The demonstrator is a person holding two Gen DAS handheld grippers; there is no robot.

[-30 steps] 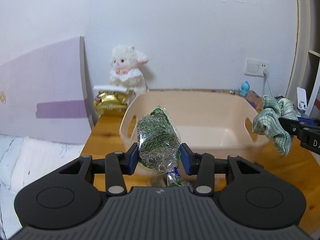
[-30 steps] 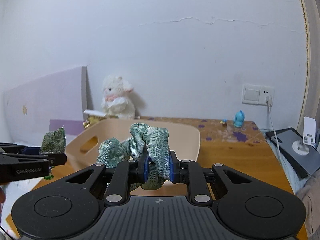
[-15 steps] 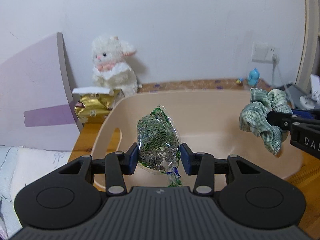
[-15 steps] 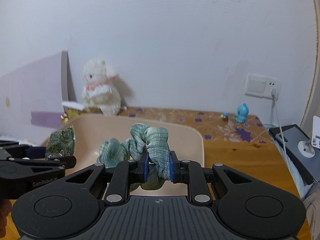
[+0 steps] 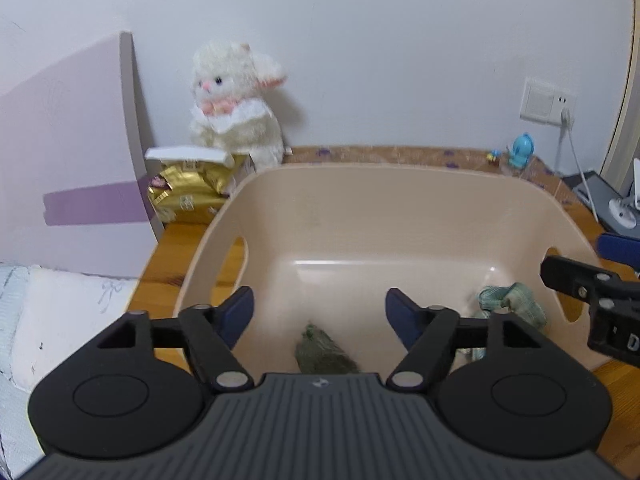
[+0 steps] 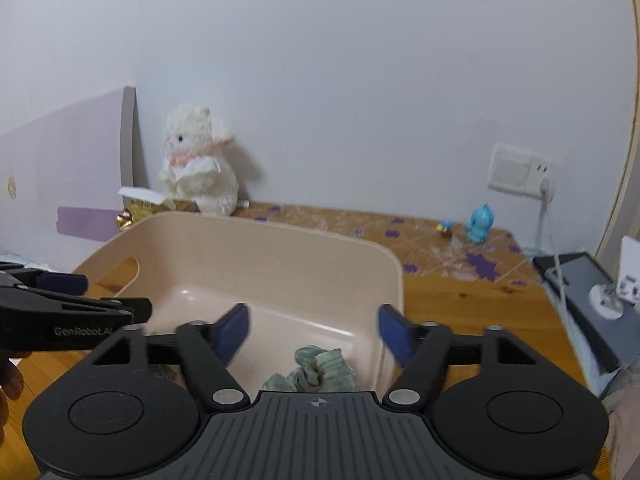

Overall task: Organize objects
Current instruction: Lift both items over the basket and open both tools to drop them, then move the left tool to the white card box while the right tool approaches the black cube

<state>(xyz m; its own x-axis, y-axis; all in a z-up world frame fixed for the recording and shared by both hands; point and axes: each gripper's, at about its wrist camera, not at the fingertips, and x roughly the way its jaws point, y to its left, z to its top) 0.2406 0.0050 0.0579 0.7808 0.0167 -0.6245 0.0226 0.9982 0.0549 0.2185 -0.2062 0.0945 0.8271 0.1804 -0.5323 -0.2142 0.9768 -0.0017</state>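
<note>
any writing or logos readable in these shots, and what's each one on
"GenRobot.AI": white letters on the side of the left gripper, seen from the right wrist camera.
"D": a lone white letter on the right gripper at the frame edge; the rest is cut off.
Gold packet: has printed labels, too blurred to read.
Nothing else carries legible text.

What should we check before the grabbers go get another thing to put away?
1. Left gripper open and holding nothing: ok.
2. Right gripper open and holding nothing: ok.
3. Green packet lying inside the bin: ok.
4. Green scrunchie lying inside the bin: ok.
5. Both grippers above the bin's rim for pulling back: cannot tell.
6. Next things to tidy, perhaps the gold packet by the plush toy, within reach: cannot tell.
</note>
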